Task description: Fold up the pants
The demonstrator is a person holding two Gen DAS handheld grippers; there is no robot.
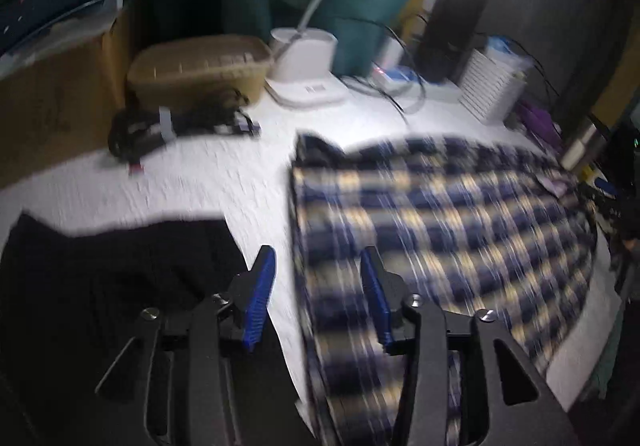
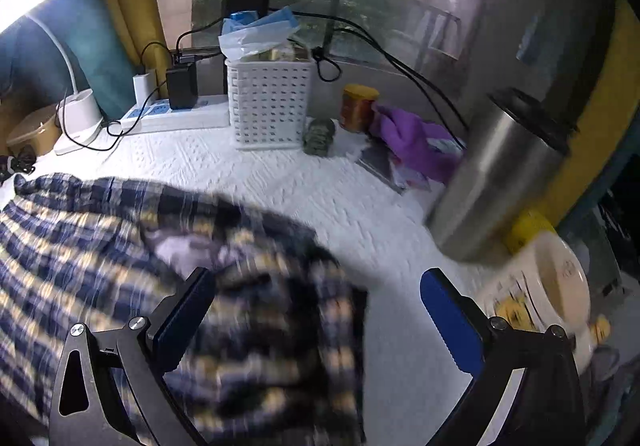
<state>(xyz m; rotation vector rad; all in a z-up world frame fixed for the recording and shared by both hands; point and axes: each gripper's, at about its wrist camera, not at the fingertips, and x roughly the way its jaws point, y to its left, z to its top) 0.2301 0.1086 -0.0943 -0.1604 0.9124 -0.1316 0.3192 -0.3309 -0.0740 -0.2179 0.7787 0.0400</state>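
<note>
Left wrist view: left hand-held gripper [image 1: 318,278] jaws apart, nothing between the pads, hovering over the left edge of the plaid pants [image 1: 440,222]. Pants lie spread on the white desk [image 1: 224,174], black garment [image 1: 112,262] just left of them. Right wrist view: right hand-held gripper [image 2: 316,310] wide open, nothing gripped, plaid pants [image 2: 100,246] bunched under and between its fingers. Steel tumbler [image 2: 500,182] stands off to the right. Both frames are motion-blurred.

Both grippers: left gripper [image 1: 318,278], right gripper [image 2: 318,310]; black angular linkage arms, silver screws, blue ribbed pads.
</note>
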